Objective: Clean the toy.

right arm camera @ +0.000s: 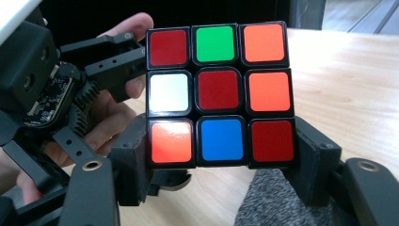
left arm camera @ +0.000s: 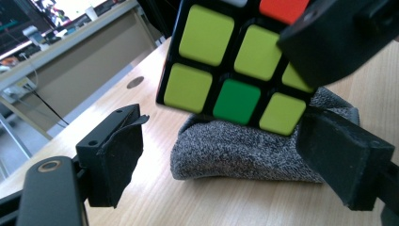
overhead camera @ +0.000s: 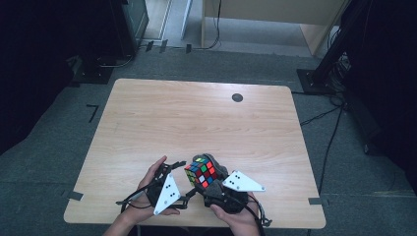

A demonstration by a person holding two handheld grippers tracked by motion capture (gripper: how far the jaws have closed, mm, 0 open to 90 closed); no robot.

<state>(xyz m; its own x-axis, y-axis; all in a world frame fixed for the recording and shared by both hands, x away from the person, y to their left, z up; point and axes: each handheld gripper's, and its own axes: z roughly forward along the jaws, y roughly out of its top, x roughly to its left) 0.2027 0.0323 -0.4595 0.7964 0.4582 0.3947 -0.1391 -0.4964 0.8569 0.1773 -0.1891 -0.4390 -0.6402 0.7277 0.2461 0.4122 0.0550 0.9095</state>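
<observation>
The puzzle cube (overhead camera: pixel 201 171) is the reference for everything here: it is held clear above the worktop (overhead camera: pixel 196 118), near its front edge, with a grey cloth (left arm camera: pixel 244 146) lying on the wood directly beneath it. My right claw (right arm camera: pixel 221 160) pinches the cube across its lowest layer, one jaw pressed against each side, so the red-centred face is turned toward that claw's camera. My left claw (left arm camera: pixel 226 150) sits just beside the cube on its left, jaws spread; one pad (left arm camera: pixel 117 155) stands clear of the cube, and nothing is pressed between the two. I judge the step in hand to be the approach for a layer turn: the right claw acts as the clamp, the left as the turning tool. The next move calls for the left claw to straddle one outer layer squarely, close on it without nudging the cube out of the right claw's hold, and then rotate about the cube's axis. Beyond the cube, a small dark disc (overhead camera: pixel 237 97) lies on the far part of the worktop.
</observation>
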